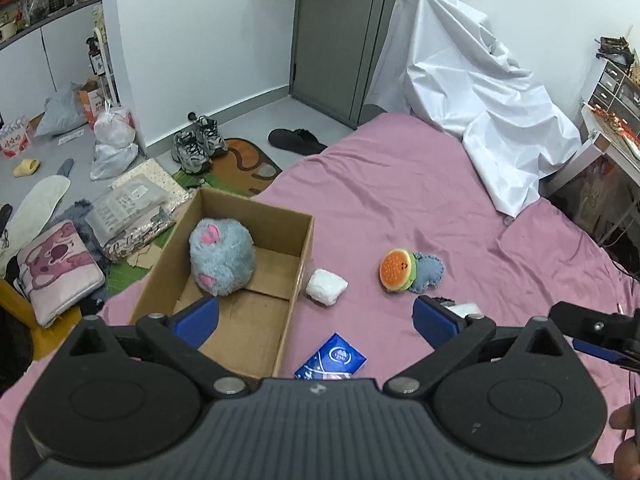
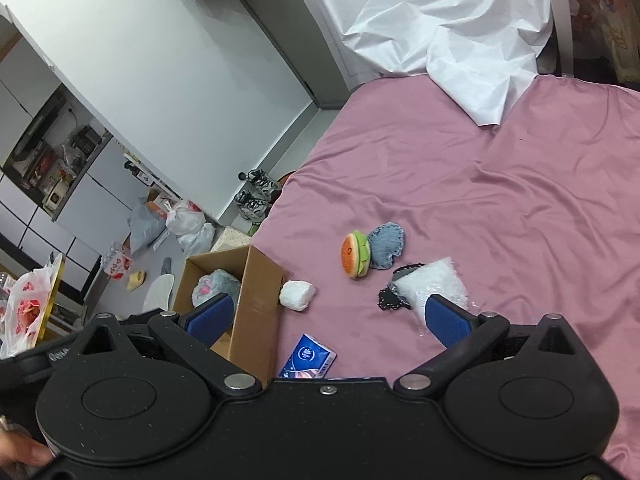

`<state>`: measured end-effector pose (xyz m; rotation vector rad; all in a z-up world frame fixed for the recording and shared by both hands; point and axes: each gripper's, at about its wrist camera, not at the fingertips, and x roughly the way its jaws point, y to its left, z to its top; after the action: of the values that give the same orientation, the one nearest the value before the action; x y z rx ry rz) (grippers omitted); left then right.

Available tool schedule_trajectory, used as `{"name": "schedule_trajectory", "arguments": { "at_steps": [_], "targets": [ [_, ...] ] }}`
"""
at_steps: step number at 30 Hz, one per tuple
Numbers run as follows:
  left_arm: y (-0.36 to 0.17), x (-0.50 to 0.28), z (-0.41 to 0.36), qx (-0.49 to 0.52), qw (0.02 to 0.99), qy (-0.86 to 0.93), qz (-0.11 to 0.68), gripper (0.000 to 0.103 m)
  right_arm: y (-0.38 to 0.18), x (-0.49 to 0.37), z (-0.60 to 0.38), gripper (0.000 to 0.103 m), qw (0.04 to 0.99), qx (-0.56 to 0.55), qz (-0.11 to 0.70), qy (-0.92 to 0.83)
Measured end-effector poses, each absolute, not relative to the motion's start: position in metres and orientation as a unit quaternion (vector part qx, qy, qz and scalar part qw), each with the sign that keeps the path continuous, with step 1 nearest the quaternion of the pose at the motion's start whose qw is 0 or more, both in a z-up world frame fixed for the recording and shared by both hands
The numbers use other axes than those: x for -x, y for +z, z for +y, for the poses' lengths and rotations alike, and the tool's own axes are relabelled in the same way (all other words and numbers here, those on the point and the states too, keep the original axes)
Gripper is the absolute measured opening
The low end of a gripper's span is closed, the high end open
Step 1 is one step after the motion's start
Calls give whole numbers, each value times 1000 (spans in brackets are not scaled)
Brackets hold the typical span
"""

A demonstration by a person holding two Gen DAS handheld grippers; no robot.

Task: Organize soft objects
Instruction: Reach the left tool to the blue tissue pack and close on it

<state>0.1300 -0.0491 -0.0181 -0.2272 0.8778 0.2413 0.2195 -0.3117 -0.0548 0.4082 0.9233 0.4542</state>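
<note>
An open cardboard box (image 1: 298,256) stands on the pink bed at its left edge, with a fluffy blue plush (image 1: 222,256) inside. To its right lie a white soft bundle (image 1: 326,286), a burger plush (image 1: 396,270) against a denim heart (image 1: 430,276), and a blue tissue pack (image 1: 332,358). My left gripper (image 1: 316,316) is open, empty, one finger over the box. My right gripper (image 2: 330,312) is open and empty above the tissue pack (image 2: 308,358). Its right finger is at a clear bubble-wrap bag (image 2: 434,286) lying on a black sequined piece (image 2: 390,300).
A crumpled white sheet (image 1: 460,100) covers the far end of the bed. The floor to the left holds shoes (image 1: 198,144), bags, a pink pouch (image 1: 60,268) and slippers. A desk (image 1: 608,136) stands at the right. The right gripper's arm (image 1: 592,328) pokes in from the right.
</note>
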Motion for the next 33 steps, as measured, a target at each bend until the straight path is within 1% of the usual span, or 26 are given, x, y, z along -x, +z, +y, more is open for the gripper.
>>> {"name": "schedule_trajectory", "arguments": {
  "at_steps": [10,19,29,33],
  "targets": [
    [-44,-140,-67,118,882,114,441,102,-79,-224,-339,103,835,-241,461,178],
    [-78,-153,-82,90,870,112,471,102,-112,-237,-363,103,793,-331,495,126],
    [-120,-173,-90,58,857,93,504,100,-133,-244,-369,103,783,-345,511,82],
    [-135,-179,-94,42,853,85,513,100,-137,-251,-364,99,782,-345,512,86]
  ]
}}
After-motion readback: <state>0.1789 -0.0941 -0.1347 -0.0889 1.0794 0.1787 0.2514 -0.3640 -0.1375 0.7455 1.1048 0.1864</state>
